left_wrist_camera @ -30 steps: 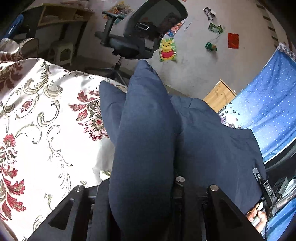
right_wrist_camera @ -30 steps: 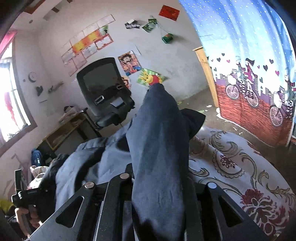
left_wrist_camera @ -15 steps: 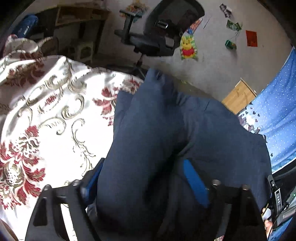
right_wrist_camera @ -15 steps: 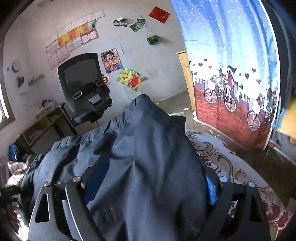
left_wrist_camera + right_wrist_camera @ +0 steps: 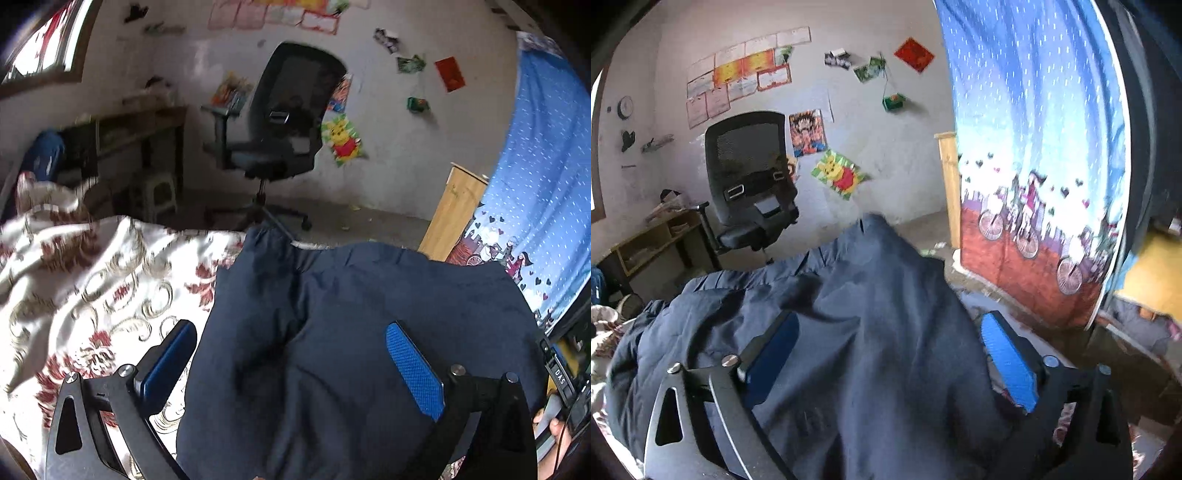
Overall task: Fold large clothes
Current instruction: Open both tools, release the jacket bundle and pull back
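A large dark navy garment [image 5: 351, 332] lies folded on a bed with a cream cover patterned in red flowers [image 5: 92, 280]. My left gripper [image 5: 291, 350] is open above it, blue pads wide apart, the cloth lying loose between the fingers. In the right wrist view the same navy garment [image 5: 849, 332] fills the foreground. My right gripper [image 5: 890, 350] is also open, pads spread on either side of a raised fold of cloth, gripping nothing.
A black office chair [image 5: 280, 140] stands by the far wall, with a wooden desk [image 5: 140, 125] to its left. A blue printed curtain [image 5: 1034, 147] hangs at the right beside a wooden post [image 5: 949, 184]. A hand on the other gripper's handle [image 5: 557, 428] shows at lower right.
Both grippers were shut on bunched navy cloth a second ago; both have opened wide and let it drop. The garment now lies flatter, and both cameras have tilted up.
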`<control>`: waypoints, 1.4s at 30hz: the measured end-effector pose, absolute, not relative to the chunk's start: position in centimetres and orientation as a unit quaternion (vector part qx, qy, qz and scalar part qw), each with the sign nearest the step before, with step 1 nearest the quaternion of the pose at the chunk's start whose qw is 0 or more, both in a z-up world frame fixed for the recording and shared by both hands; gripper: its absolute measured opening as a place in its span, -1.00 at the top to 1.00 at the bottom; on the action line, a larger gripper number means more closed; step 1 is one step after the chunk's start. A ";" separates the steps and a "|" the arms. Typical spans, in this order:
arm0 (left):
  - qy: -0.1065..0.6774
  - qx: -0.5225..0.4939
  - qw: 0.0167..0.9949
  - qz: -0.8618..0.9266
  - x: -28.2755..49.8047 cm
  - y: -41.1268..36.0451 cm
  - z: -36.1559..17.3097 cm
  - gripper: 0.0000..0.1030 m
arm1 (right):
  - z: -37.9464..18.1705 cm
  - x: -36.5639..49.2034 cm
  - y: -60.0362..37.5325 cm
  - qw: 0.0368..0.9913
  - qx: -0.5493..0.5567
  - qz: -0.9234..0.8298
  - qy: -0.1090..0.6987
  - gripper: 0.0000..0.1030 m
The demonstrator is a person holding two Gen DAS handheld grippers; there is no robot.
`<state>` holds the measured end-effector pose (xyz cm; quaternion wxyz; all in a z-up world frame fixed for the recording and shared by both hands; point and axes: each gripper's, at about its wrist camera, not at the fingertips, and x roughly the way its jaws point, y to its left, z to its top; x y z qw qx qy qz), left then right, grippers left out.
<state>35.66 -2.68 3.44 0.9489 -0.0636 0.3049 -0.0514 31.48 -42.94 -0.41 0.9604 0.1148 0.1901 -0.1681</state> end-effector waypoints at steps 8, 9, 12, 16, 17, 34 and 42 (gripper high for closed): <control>0.268 -0.033 0.961 -0.063 32.6 -4.7 6.1 -1.00 | 2.7 27.9 -40.4 0.978 0.077 -0.140 0.137 -0.97; 0.264 -0.030 0.962 -0.063 32.0 -5.0 6.5 -1.00 | 3.2 27.0 -39.8 0.980 0.070 -0.135 0.127 -0.97; 0.245 -0.023 0.967 -0.063 30.3 -5.7 7.4 -1.00 | 4.6 25.2 -38.7 0.985 0.060 -0.123 0.105 -0.97; 0.220 -0.018 0.973 -0.068 27.5 -6.6 8.8 -1.00 | 6.2 22.9 -37.9 0.988 0.062 -0.115 0.084 -0.97; 0.216 -0.017 0.974 -0.069 26.8 -6.8 9.1 -1.00 | 6.4 22.4 -37.8 0.988 0.066 -0.115 0.081 -0.97; 0.159 0.019 0.984 -0.071 16.0 -8.5 10.9 -1.00 | 9.6 12.4 -36.0 0.992 0.085 -0.094 0.010 -0.97; 0.147 -0.009 0.988 -0.049 11.4 -7.1 11.0 -1.00 | 9.7 8.5 -33.8 0.995 0.061 -0.076 -0.004 -0.97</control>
